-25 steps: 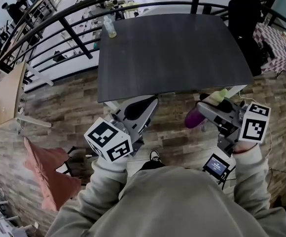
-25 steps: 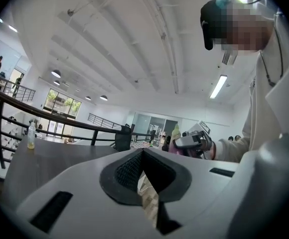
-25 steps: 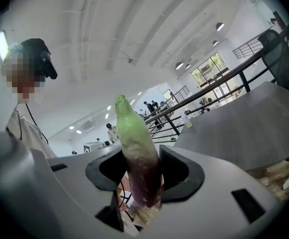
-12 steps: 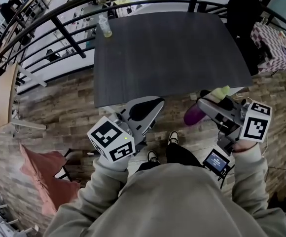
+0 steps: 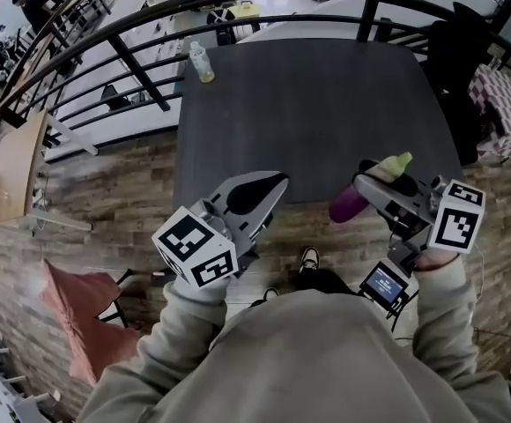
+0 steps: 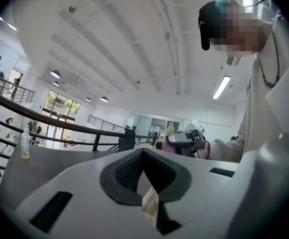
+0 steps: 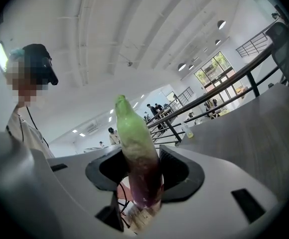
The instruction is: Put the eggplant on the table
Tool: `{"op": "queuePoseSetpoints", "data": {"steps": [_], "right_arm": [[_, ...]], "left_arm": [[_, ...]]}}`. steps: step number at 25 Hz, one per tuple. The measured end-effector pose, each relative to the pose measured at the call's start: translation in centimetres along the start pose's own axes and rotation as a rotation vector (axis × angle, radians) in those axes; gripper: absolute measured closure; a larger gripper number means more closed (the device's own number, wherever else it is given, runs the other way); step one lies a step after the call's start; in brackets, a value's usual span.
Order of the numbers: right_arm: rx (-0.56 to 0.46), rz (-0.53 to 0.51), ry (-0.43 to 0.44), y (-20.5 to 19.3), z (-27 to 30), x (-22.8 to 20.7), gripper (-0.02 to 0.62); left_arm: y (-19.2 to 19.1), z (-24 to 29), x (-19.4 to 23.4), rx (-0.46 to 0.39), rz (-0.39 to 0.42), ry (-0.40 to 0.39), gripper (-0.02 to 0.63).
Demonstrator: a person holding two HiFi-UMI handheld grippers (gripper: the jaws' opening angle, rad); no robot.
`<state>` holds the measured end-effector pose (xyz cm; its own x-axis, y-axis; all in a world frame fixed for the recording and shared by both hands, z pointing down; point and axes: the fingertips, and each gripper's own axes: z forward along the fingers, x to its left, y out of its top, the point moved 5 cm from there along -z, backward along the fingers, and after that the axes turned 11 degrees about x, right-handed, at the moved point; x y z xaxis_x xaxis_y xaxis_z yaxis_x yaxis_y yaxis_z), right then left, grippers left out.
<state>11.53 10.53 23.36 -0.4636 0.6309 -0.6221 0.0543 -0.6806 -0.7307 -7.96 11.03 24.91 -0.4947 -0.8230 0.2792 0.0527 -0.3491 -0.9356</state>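
Right gripper view: right hand-held gripper (image 7: 137, 159) clamps eggplant (image 7: 134, 136) (left hand-held gripper (image 6: 143, 151) closed, empty); freed short of the bench (image 5: 308, 104), it may drop.

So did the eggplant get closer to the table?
Yes. The eggplant, held in the right gripper, moved toward the table; its green tip now overlaps the table's near edge.

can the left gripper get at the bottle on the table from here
Probably not from here: the left gripper is at the near edge of the table, and the bottle stands at its far left corner. Nothing between them blocks the way, though.
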Motion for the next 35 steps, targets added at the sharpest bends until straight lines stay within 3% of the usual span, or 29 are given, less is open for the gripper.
{"op": "queuePoseSetpoints", "data": {"steps": [8, 17, 27, 35], "right_arm": [[-0.029, 0.002, 0.027, 5.8, -2.3, -7.2, 0.402], [-0.019, 0.022, 0.055, 8.7, -5.5, -12.7, 0.402], [-0.026, 0.05, 0.089, 8.9, -4.5, -14.7, 0.402], [-0.033, 0.055, 0.03, 10.3, -4.2, -15.9, 0.402]], "left_arm": [[4.1, 8.4, 2.9, 0.019, 0.034, 0.004, 0.604], [6.8, 14.2, 4.2, 0.038, 0.032, 0.041, 0.604], [7.5, 15.1, 5.9, 0.078, 0.022, 0.063, 0.604], [8.4, 17.6, 8.7, 0.048, 0.018, -0.002, 0.604]]}}
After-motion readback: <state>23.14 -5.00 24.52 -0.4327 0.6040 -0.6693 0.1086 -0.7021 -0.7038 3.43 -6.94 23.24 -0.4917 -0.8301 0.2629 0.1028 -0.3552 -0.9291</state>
